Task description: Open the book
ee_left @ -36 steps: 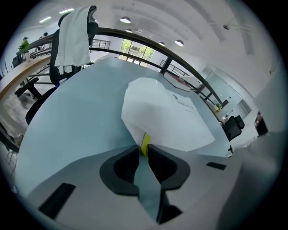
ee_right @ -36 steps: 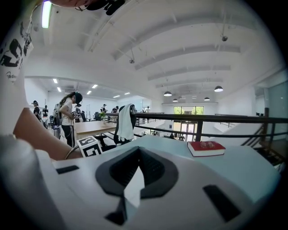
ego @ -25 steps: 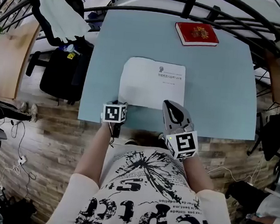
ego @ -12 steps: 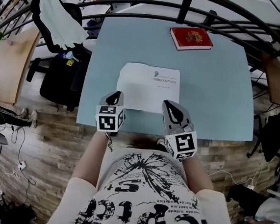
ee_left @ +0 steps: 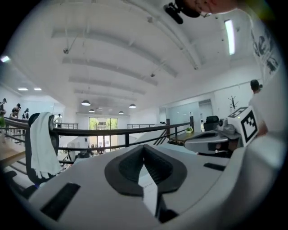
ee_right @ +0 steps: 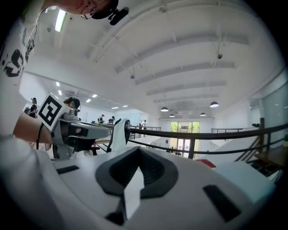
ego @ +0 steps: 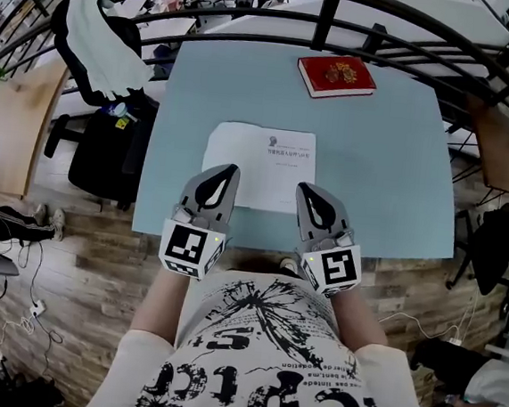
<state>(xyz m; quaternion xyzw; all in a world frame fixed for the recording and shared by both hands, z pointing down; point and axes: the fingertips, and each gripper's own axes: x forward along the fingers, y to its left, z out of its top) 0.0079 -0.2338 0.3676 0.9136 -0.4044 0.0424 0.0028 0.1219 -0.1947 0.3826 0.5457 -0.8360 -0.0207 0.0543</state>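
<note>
A closed white book (ego: 261, 154) lies flat in the middle of the pale blue table (ego: 392, 167). At the far edge lies a red book (ego: 336, 75), which shows as a red sliver (ee_right: 209, 162) in the right gripper view. My left gripper (ego: 229, 169) hovers over the white book's near left corner. Its jaws have just been closing and now meet at the tip (ee_left: 144, 146), with nothing between them. My right gripper (ego: 303, 188) is at the book's near right corner, shut (ee_right: 138, 149) and empty. Both point level, away from me.
A black metal railing (ego: 346, 1) curves round the table's far side. Left of the table stand a black chair draped with a white garment (ego: 105, 36) and a black bag (ego: 108, 144). A wooden desk (ego: 12, 121) is further left. Cables lie on the wooden floor.
My left gripper swung up from below the table's front edge and now lies level, its tip over the book's near corner. My right gripper rose a little.
</note>
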